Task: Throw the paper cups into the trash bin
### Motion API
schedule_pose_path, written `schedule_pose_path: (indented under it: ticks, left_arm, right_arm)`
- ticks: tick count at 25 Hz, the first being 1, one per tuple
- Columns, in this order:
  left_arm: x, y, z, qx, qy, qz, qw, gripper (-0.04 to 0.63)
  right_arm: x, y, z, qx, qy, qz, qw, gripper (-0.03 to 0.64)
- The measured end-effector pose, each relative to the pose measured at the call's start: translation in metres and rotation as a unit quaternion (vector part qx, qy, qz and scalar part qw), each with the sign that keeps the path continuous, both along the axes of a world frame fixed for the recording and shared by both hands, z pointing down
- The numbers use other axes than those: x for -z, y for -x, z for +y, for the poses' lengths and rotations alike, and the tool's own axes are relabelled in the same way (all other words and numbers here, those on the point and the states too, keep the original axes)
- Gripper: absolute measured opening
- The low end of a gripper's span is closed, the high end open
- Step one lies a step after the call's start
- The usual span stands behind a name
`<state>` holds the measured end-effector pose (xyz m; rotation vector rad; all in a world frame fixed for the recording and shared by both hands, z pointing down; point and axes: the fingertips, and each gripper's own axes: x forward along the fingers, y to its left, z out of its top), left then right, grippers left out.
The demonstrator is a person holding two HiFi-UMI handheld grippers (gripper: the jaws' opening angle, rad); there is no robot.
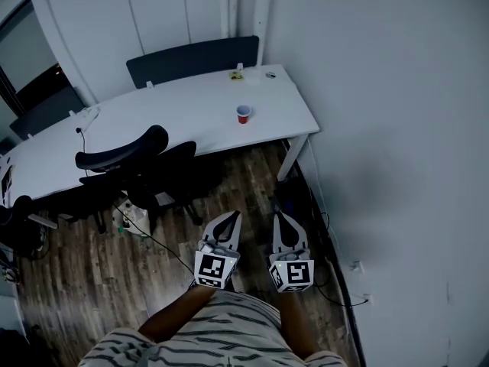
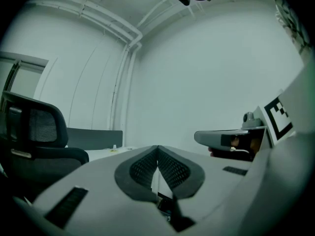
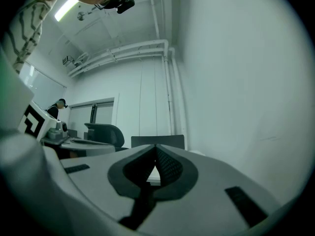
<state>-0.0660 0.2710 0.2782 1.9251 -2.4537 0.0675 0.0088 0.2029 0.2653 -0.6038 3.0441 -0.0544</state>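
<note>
A red paper cup (image 1: 243,114) stands upright on the white table (image 1: 176,113), near its right end. Both grippers are held low over the wooden floor, well short of the table and pointing toward it. My left gripper (image 1: 231,217) is shut with nothing in it; in its own view the jaws (image 2: 157,150) meet at the tip. My right gripper (image 1: 280,217) is beside it, also shut and empty, with its pads touching (image 3: 156,150). No trash bin shows in any view.
Two black office chairs (image 1: 126,159) stand at the table's near side, left of my grippers. A dark chair (image 1: 192,58) sits behind the table. Small items (image 1: 238,74) lie at the far corner. A white wall (image 1: 397,128) runs close on the right, with cables (image 1: 336,281) along the floor.
</note>
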Motion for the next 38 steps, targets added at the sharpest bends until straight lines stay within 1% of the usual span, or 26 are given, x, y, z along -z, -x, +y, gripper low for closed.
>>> schedule_pose_path:
  ticks: [3, 7, 13, 18, 21, 24, 29, 38]
  left_arm:
    - [0.004, 0.032, -0.029, -0.017, 0.010, 0.008, 0.9998, 0.024]
    - [0.014, 0.077, -0.066, -0.032, 0.017, 0.015, 0.9992, 0.024]
    - [0.023, 0.136, -0.110, -0.056, 0.005, 0.018, 0.9982, 0.023]
    - [0.025, 0.178, -0.136, -0.058, 0.001, 0.024, 0.9980, 0.023]
    - [0.021, 0.196, -0.151, -0.066, 0.010, 0.030, 0.9973, 0.023]
    - [0.014, 0.212, -0.163, -0.061, 0.016, 0.038, 0.9972, 0.023]
    - [0.005, 0.221, -0.185, -0.058, 0.021, 0.041, 0.9973, 0.025]
    - [-0.022, 0.238, -0.224, -0.012, 0.034, 0.045, 0.9983, 0.025]
  right_arm:
    - [0.007, 0.034, -0.029, -0.015, 0.003, 0.004, 1.000, 0.009]
    - [0.023, 0.077, -0.066, -0.035, 0.002, -0.003, 0.999, 0.009]
    - [0.029, 0.134, -0.107, -0.057, -0.008, 0.001, 0.998, 0.009]
    - [0.031, 0.164, -0.132, -0.078, -0.002, -0.002, 0.997, 0.009]
    - [0.031, 0.179, -0.146, -0.087, -0.007, 0.005, 0.996, 0.009]
    - [0.027, 0.190, -0.158, -0.094, -0.005, 0.015, 0.995, 0.009]
    - [0.019, 0.195, -0.176, -0.101, 0.003, 0.025, 0.995, 0.009]
    - [-0.003, 0.204, -0.204, -0.073, 0.009, 0.047, 0.996, 0.009]
